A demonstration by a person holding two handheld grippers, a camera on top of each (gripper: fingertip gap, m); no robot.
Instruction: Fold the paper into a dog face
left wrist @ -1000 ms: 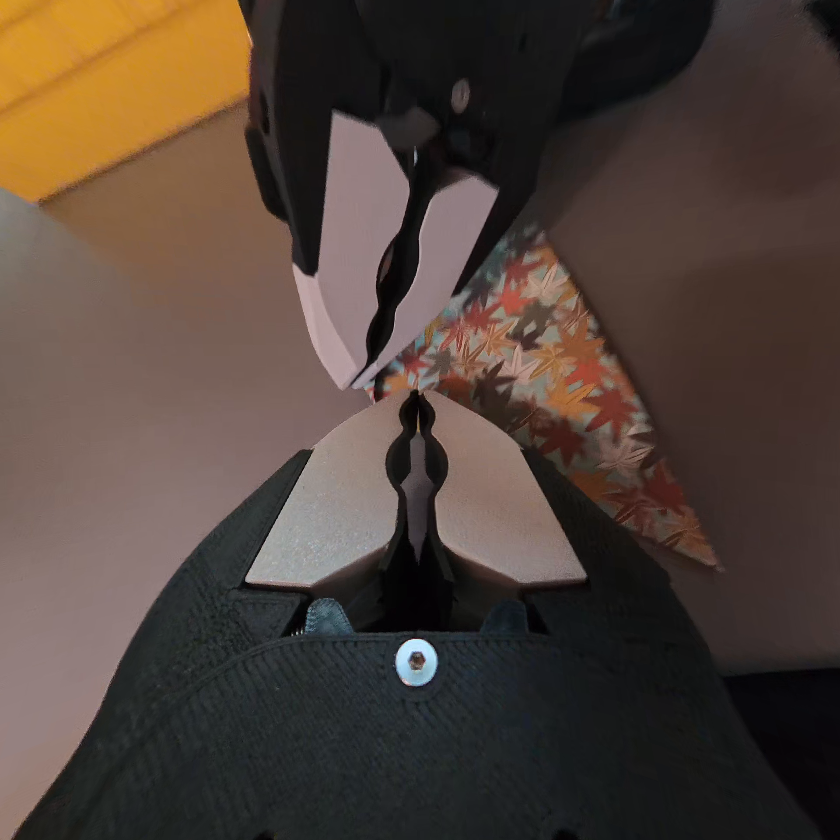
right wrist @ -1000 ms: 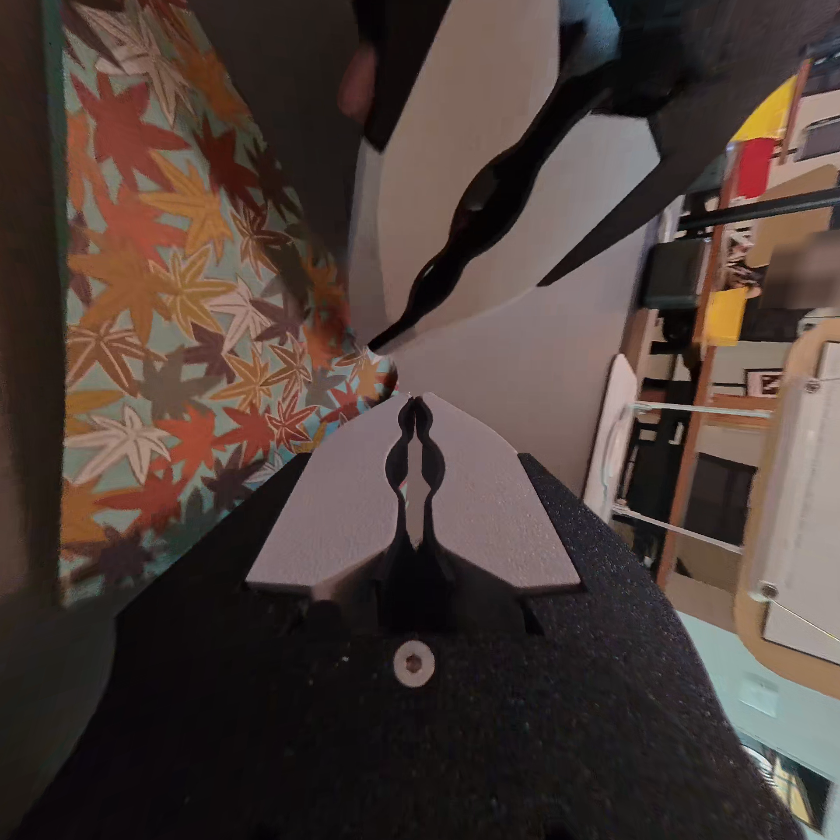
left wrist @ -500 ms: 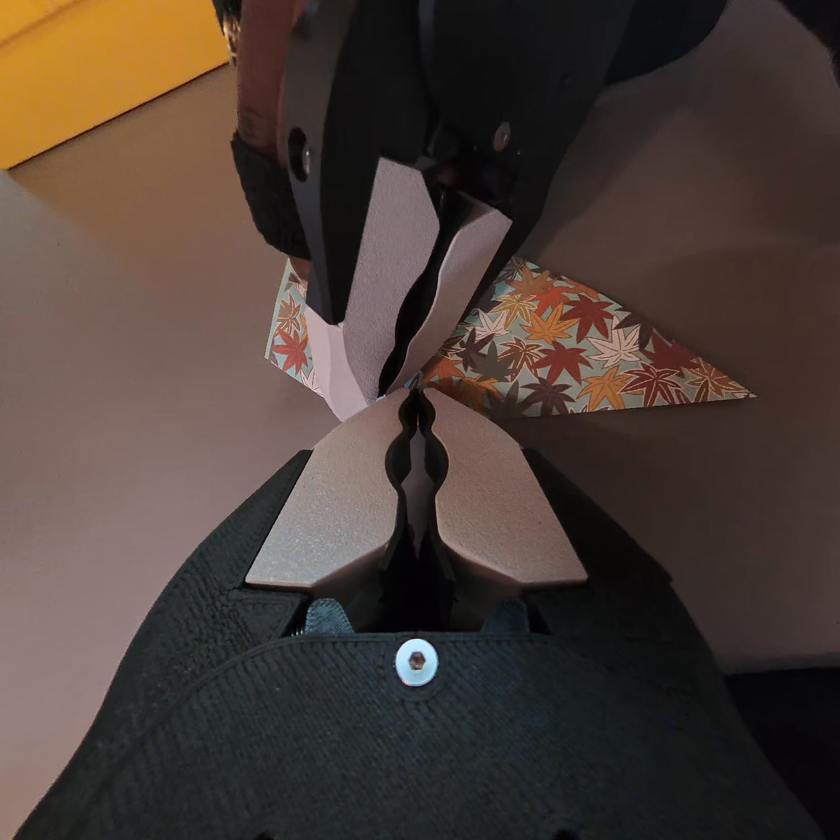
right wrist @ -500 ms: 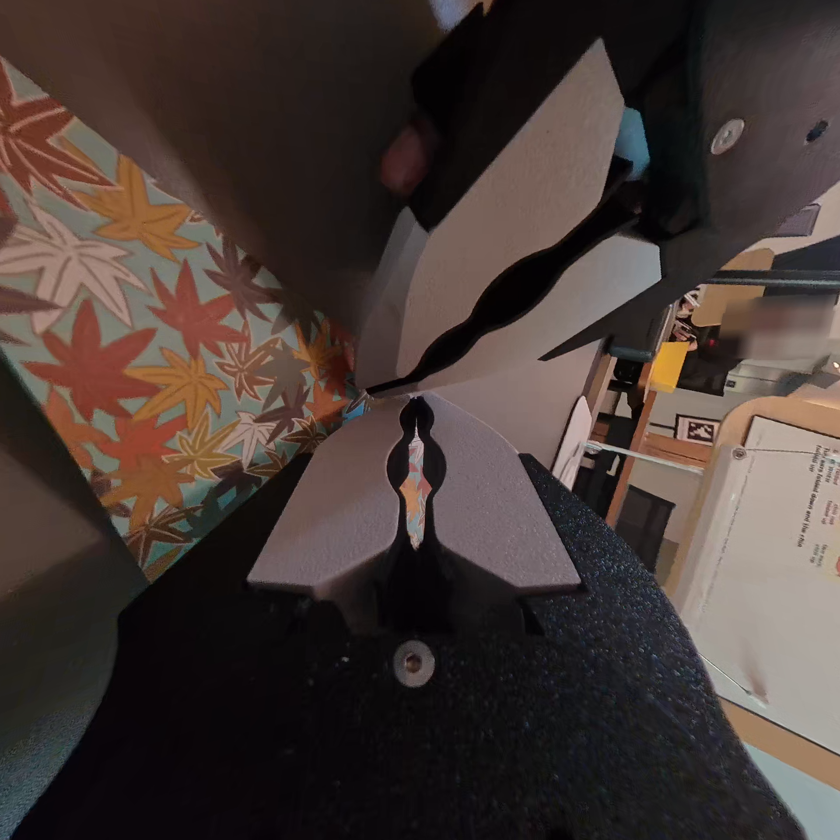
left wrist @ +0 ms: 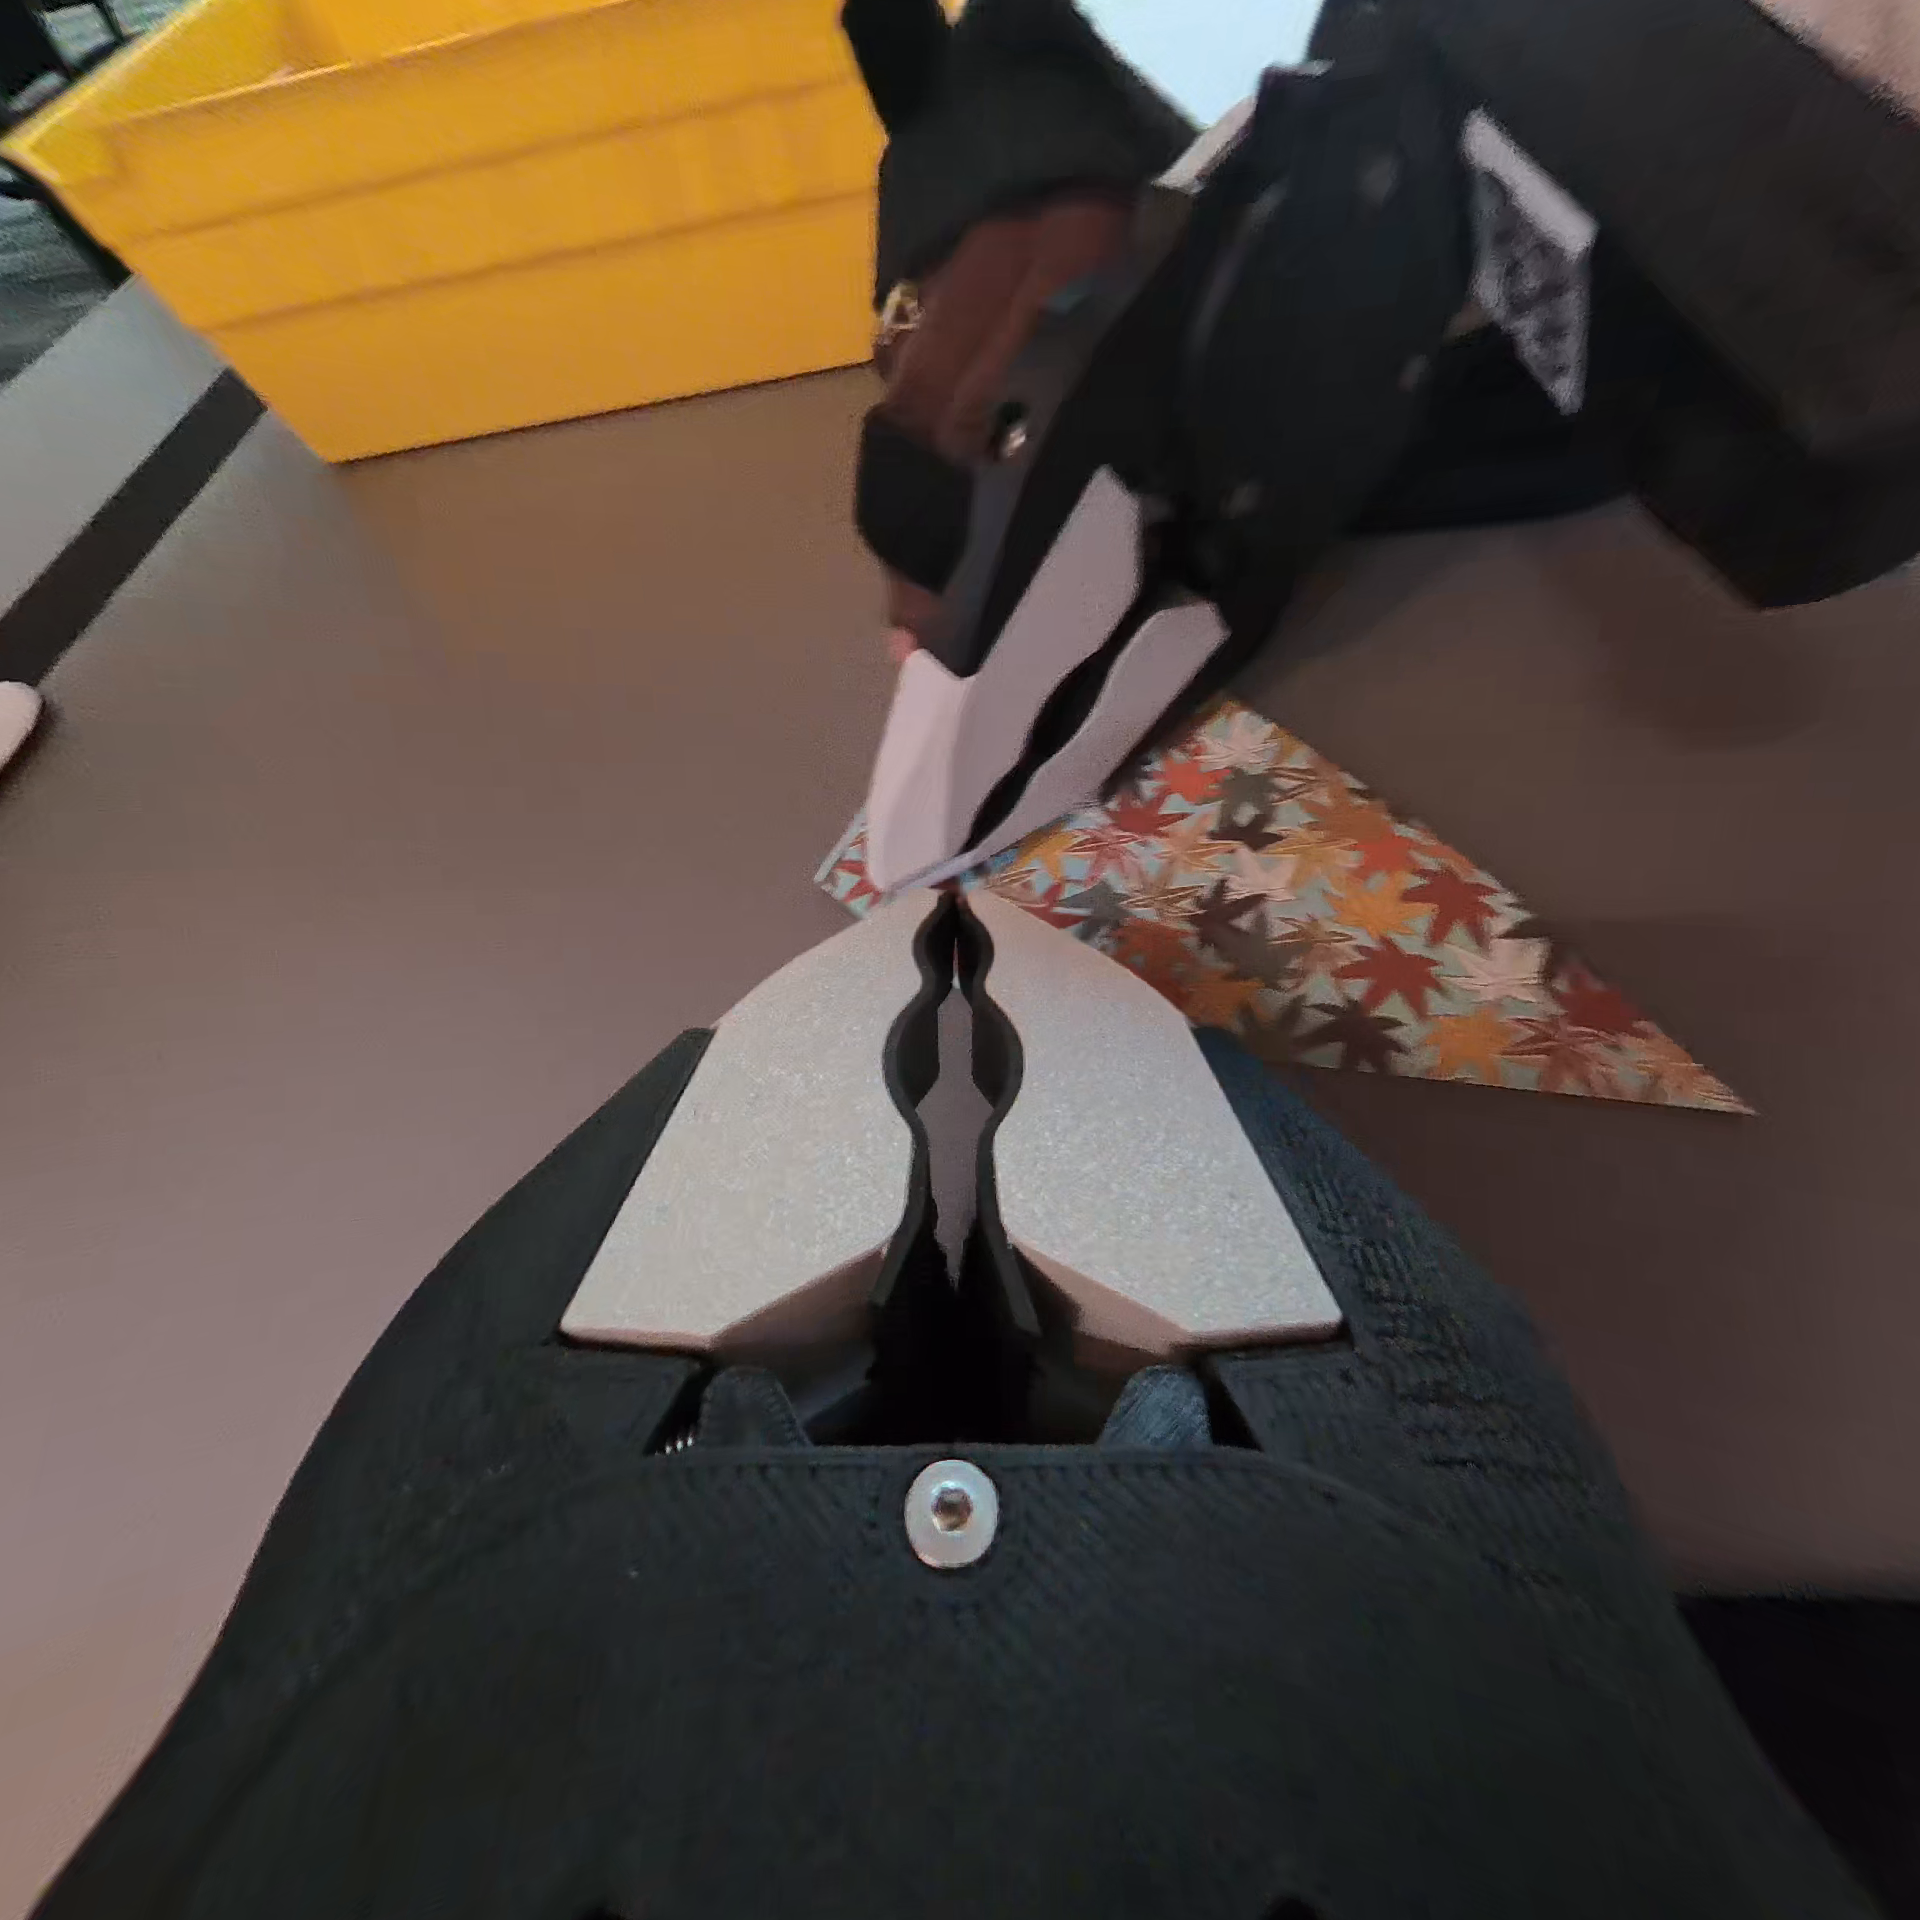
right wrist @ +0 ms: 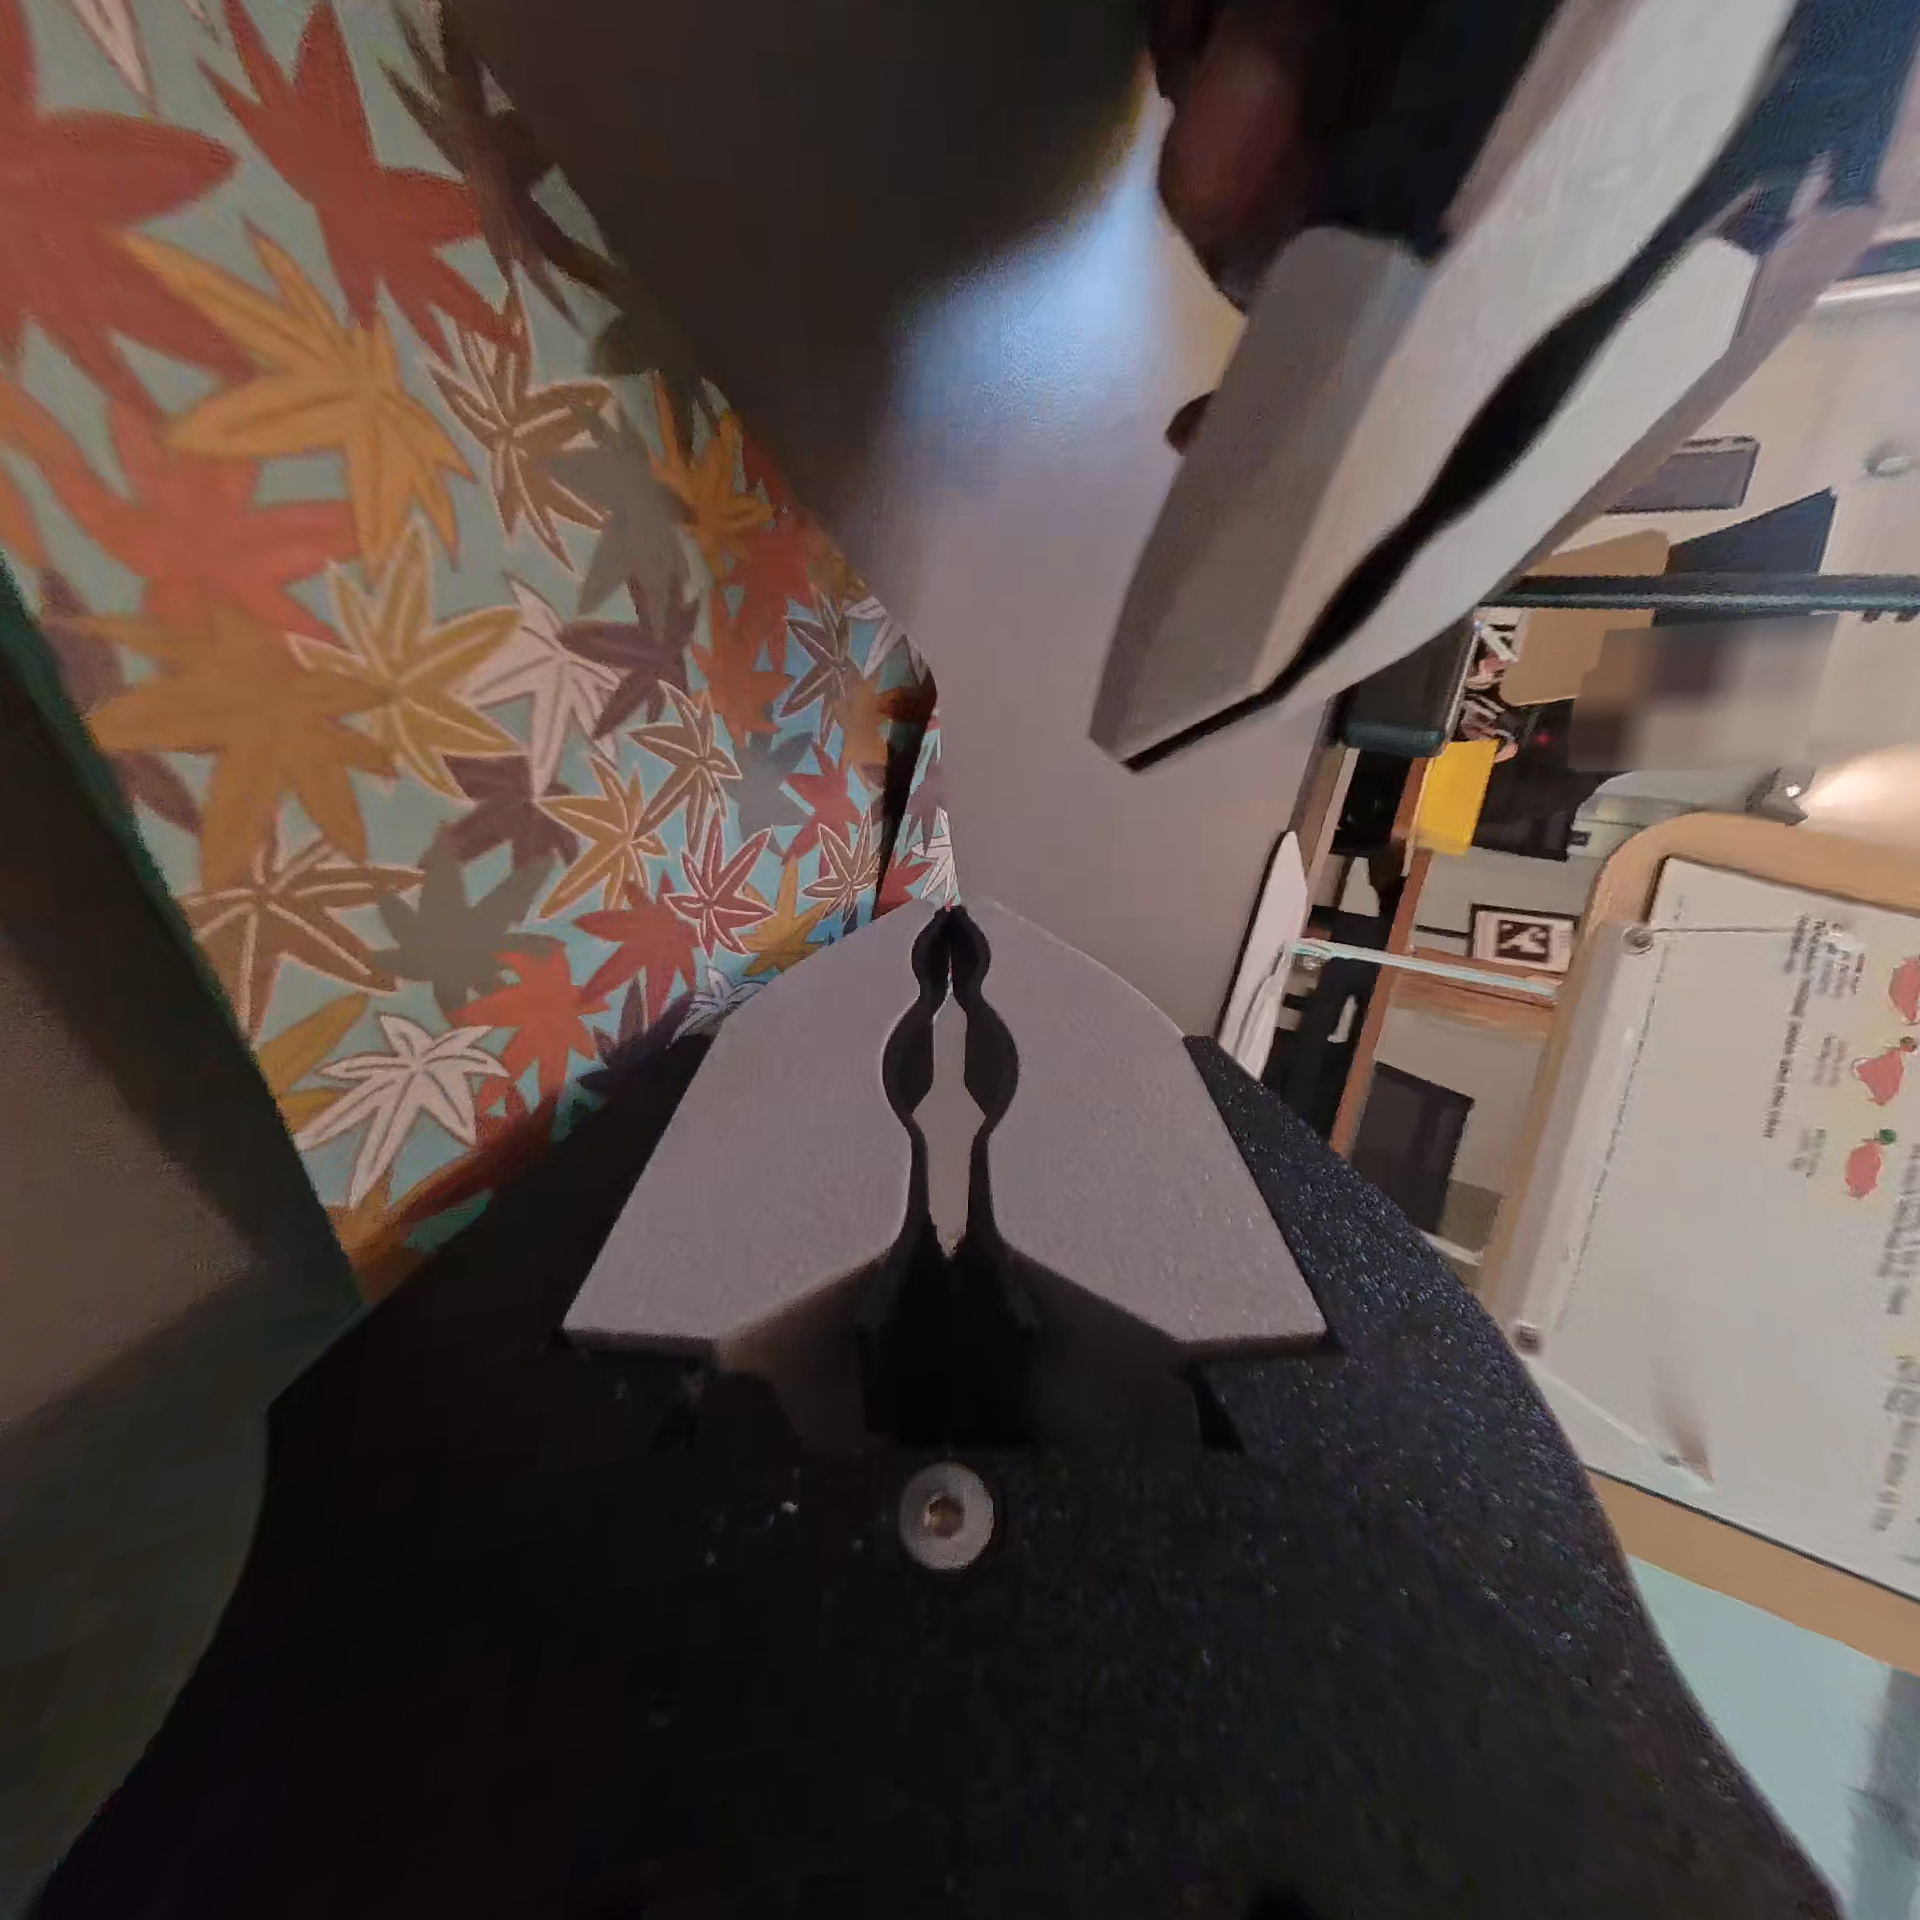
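Paper (left wrist: pixel 1340 935): leaf-print sheet folded into a long triangle, flat on the brown table (left wrist: pixel 416 831), point trailing off to the right in the left wrist view.

Left gripper (left wrist: pixel 952 914): jaws pressed together at the tips, just at the paper's near edge; can't tell if any paper is caught between them. In the right wrist view it sits up and to the right (right wrist: pixel 1127 748), apart from the sheet.

Right gripper (right wrist: pixel 952 920): jaws closed to a hairline, tips touching the paper (right wrist: pixel 468 675) at its edge; a pinch isn't confirmable. From the left view it comes in from above (left wrist: pixel 935 878), tip on the paper edge, nose to nose with the left one.

Writing: a white board (right wrist: pixel 1766 1195) at right carries text and small red drawings, too blurred to read. Black-and-white marker tag on the right gripper body (left wrist: pixel 1532 270).

Left view only: yellow bin (left wrist: pixel 468 229) at the table's far edge. Right view only: shelving and room clutter behind.
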